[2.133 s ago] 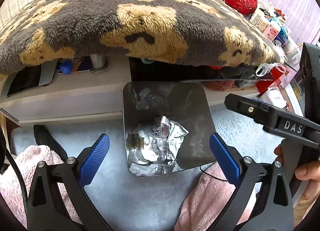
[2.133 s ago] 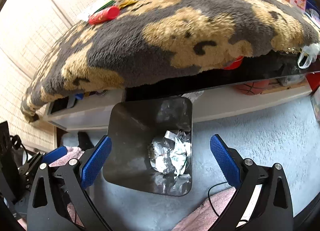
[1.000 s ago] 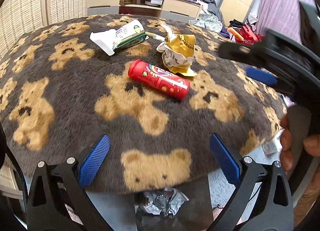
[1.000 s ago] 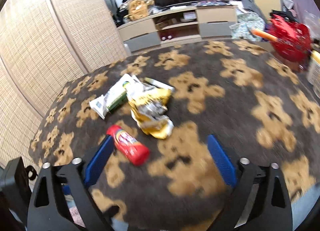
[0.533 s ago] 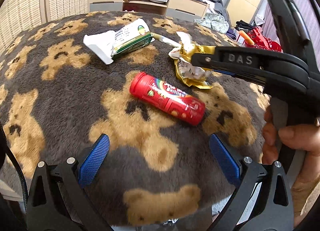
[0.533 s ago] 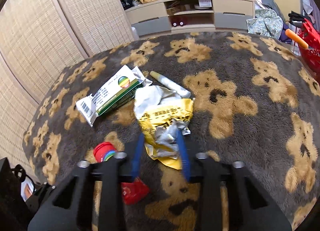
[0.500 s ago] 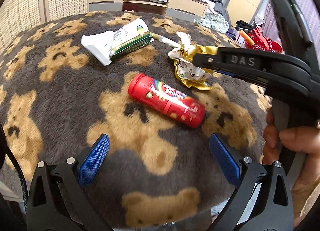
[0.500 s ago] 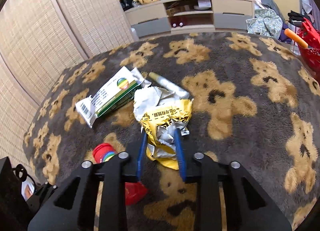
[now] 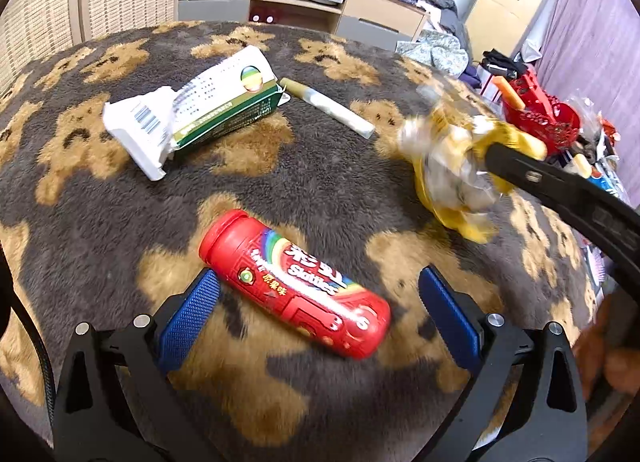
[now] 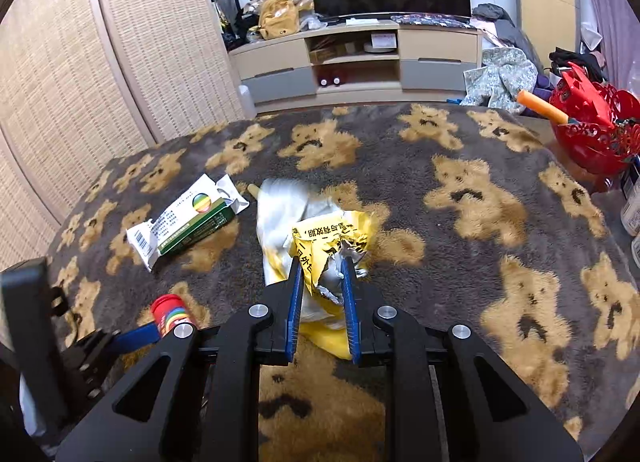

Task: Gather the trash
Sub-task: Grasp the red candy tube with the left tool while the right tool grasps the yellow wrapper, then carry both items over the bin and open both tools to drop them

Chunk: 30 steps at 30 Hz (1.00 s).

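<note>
My right gripper (image 10: 320, 286) is shut on a crumpled yellow and silver wrapper (image 10: 320, 234) and holds it off the bear-pattern blanket (image 10: 480, 262); the wrapper also shows blurred in the left wrist view (image 9: 452, 165). My left gripper (image 9: 316, 302) is open, its blue pads either side of a red Skittles tube (image 9: 296, 282) lying on the blanket (image 9: 100, 221). The tube's cap shows in the right wrist view (image 10: 170, 312). A white and green box (image 9: 192, 113) and a pale stick (image 9: 328, 109) lie farther back; the box shows in the right wrist view (image 10: 188, 221).
A red basket (image 10: 592, 129) with an orange stick stands at the right edge of the blanket. A TV cabinet (image 10: 360, 61) and woven panels (image 10: 120, 61) stand behind. Bottles (image 10: 632, 209) sit at the far right.
My right gripper has lifted the yellow wrapper off the blanket and drawn it right. My left gripper has moved forward so that the red tube lies between its open fingers.
</note>
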Each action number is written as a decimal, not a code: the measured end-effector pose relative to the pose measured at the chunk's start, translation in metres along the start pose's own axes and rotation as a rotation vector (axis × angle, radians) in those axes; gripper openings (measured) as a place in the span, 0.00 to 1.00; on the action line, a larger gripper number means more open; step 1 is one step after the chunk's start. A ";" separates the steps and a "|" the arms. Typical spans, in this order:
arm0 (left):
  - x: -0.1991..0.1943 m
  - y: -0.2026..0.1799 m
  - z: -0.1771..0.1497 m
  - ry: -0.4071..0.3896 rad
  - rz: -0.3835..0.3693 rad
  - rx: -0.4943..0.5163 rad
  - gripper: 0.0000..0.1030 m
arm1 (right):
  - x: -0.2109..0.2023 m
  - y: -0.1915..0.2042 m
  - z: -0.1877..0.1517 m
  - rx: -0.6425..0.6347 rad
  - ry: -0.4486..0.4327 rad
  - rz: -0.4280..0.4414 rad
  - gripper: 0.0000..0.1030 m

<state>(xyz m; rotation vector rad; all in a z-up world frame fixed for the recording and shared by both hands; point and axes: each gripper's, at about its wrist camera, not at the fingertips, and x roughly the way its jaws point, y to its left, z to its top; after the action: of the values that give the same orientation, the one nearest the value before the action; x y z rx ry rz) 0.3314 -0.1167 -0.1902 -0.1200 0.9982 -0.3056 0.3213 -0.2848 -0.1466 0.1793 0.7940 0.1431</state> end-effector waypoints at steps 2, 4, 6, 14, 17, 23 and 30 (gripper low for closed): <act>0.005 -0.001 0.001 0.007 0.021 0.018 0.83 | -0.002 -0.001 -0.001 0.002 -0.003 0.014 0.20; 0.004 -0.002 -0.001 -0.006 0.055 0.048 0.71 | -0.003 0.000 -0.004 0.002 0.003 0.030 0.20; 0.001 0.000 -0.003 -0.009 0.059 0.057 0.62 | -0.002 0.002 -0.009 0.004 0.013 0.043 0.20; -0.016 0.006 -0.020 0.015 0.053 0.094 0.31 | -0.017 0.005 -0.035 0.032 0.029 0.061 0.20; -0.026 0.005 -0.036 0.030 0.043 0.116 0.30 | -0.027 0.007 -0.048 0.038 0.037 0.072 0.20; -0.050 0.002 -0.072 0.047 0.034 0.161 0.29 | -0.053 0.012 -0.083 0.054 0.055 0.092 0.20; -0.082 0.003 -0.115 0.039 0.022 0.172 0.28 | -0.086 0.017 -0.119 0.069 0.077 0.108 0.19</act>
<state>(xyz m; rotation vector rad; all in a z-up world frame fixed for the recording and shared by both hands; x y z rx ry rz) 0.1941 -0.0847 -0.1870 0.0537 1.0071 -0.3737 0.1756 -0.2719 -0.1649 0.2831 0.8668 0.2256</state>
